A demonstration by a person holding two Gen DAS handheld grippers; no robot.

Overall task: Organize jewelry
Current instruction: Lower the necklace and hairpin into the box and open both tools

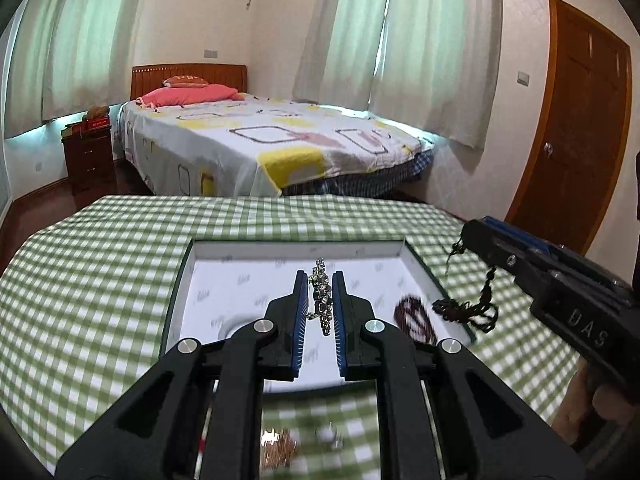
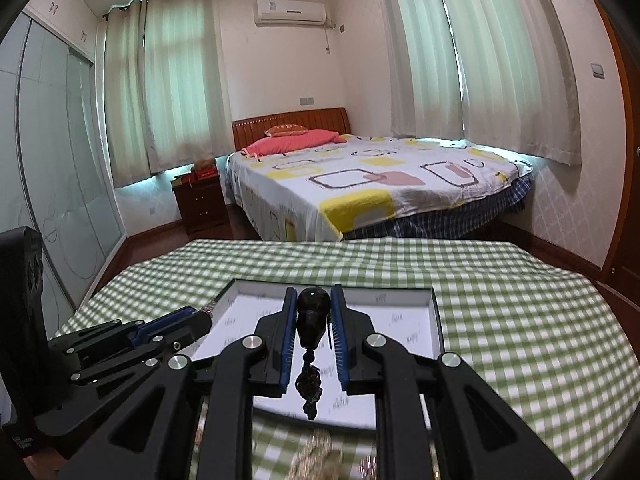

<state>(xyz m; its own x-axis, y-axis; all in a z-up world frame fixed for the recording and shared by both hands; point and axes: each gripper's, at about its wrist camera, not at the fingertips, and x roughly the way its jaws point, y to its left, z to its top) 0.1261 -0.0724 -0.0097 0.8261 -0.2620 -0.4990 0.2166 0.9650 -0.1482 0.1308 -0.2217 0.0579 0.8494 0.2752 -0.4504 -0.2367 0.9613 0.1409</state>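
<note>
Left gripper [image 1: 321, 300]: black linkage arms fill the lower frame, blue-padded jaws closed on a silver chain [image 1: 321, 298] that sticks out past the tips and hangs a short way beneath the pads, held above the tray. Right gripper [image 2: 314, 320]: same build, jaws clamped on a dark beaded necklace [image 2: 312, 320], a large glossy black bead between the pads, smaller beads and a dark pendant dangling below; in the left wrist view this gripper [image 1: 466, 236] enters from the right with the necklace's strand and tassel [image 1: 468, 312] hanging over the tray's right rim. Table with green-and-white checked cloth [image 1: 100, 280]: spans the foreground of both views. Tray [image 1: 188, 280]: shallow, dark-edged, white printed lining, lying flat on the cloth directly beneath both grippers. Dark reddish bracelet [image 1: 414, 318]: blurred, lying in the tray's right part. Gold-toned piece [image 1: 278, 446] and small pale piece [image 1: 330, 436]: on the cloth near the tray's near edge, too blurred to identify. Background: bed [image 2: 380, 188] with patterned sheet, pink pillow [image 2: 296, 140], dark nightstand [image 2: 198, 200], curtains [image 2: 180, 80], wooden door [image 1: 576, 120].
</note>
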